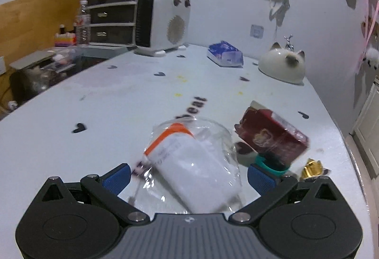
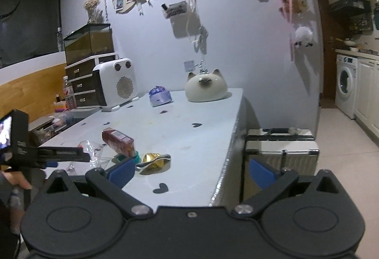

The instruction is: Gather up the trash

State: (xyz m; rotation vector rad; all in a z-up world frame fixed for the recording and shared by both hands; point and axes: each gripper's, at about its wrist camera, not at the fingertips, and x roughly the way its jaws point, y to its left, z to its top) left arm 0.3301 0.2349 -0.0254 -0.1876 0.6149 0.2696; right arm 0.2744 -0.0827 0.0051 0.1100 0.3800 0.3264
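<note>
A clear plastic wrapper with a white and orange label [image 1: 194, 164] lies on the white table [image 1: 118, 102] between the spread fingers of my left gripper [image 1: 189, 174], which is open around it. Right of it lie a dark red packet [image 1: 272, 133], a teal ring [image 1: 272, 166] and a gold foil wrapper [image 1: 312, 167]. In the right wrist view my right gripper [image 2: 193, 170] is open and empty at the table's near right corner, with the gold wrapper [image 2: 154, 160], the red packet [image 2: 118, 139] and the clear wrapper [image 2: 91, 152] just beyond its left finger.
A white heater [image 1: 163, 22], a blue tissue pack [image 1: 225, 54] and a white cat-shaped dish [image 1: 281, 65] stand at the table's far end. Dark drawers [image 1: 111, 15] stand at the back left. A silver suitcase [image 2: 280, 150] stands on the floor by the table's right edge.
</note>
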